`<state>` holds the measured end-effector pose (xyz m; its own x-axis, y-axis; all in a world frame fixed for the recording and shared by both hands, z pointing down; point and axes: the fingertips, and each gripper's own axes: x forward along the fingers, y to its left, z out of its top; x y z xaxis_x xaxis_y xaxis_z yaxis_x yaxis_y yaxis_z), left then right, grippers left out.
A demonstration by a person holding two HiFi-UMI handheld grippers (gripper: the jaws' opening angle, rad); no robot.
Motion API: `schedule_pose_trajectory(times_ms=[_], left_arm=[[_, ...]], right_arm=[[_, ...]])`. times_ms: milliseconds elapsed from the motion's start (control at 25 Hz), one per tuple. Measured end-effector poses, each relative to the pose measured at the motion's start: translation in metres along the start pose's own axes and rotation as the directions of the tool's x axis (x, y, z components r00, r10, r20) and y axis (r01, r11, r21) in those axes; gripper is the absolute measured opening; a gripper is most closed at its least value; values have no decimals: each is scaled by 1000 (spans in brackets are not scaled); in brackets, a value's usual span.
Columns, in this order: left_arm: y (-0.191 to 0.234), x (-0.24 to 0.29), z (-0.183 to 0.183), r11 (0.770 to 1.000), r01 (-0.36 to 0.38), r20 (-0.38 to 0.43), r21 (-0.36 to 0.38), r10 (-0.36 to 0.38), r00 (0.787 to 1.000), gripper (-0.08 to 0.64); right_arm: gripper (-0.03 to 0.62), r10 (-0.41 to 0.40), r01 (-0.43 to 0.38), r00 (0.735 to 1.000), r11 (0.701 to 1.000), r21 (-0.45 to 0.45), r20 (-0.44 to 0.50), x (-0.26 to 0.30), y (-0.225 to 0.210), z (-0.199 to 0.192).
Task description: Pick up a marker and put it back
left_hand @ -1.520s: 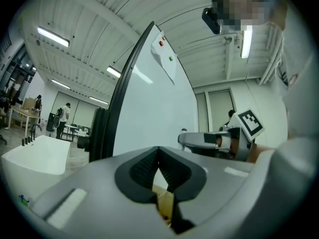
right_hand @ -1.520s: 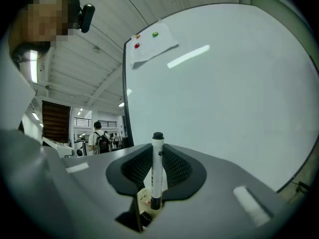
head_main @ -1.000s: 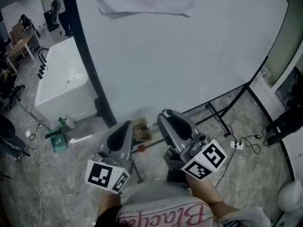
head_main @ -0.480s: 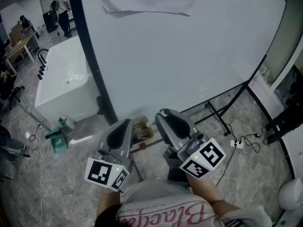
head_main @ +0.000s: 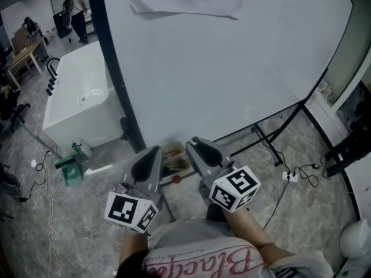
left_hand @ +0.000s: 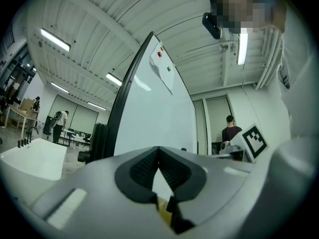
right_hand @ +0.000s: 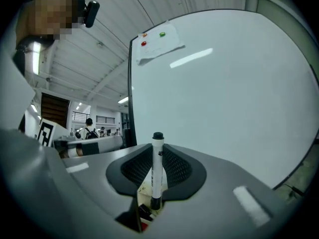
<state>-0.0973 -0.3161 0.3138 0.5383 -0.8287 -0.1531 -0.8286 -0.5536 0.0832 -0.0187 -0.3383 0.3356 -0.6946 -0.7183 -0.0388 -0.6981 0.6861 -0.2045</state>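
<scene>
Right gripper [right_hand: 153,152] clamps one white marker [right_hand: 157,176] upright; left gripper [left_hand: 159,156] is clenched empty, facing one whiteboard [head_main: 232,68].

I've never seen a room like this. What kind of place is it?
Probably an office or lab workroom: a big whiteboard on a stand, strip lights on the ceiling, and desks with people in the background.
</scene>
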Motion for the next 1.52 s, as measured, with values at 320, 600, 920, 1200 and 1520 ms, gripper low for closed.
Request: schedule_pose_trajectory(times_ms=[320,600,920,1200,1520], left_arm=[[10,-1,-4,1000,-29,-7,-11,29,1000,0],[18,-1,-10,998,-48,-24,-30,47,999,0],[18,0,-11,998,-48,-24,-41,47,999,0],[15,0,-13,998,-48,-28,-40,47,998,0],[8,-1,-13,999,-33,-37,-27,32,999,0]], right_arm=[[63,-23,27,990,999,26,-139,14,-9,-50],[64,-38,61,962,995,79,-272,21,-17,-83],[71,-96,104,943,994,10,-317,23,-27,-98],[97,-126,120,944,992,-40,-306,21,-35,-97],[88,-138,128,973,990,-64,-187,-4,-37,-38]])
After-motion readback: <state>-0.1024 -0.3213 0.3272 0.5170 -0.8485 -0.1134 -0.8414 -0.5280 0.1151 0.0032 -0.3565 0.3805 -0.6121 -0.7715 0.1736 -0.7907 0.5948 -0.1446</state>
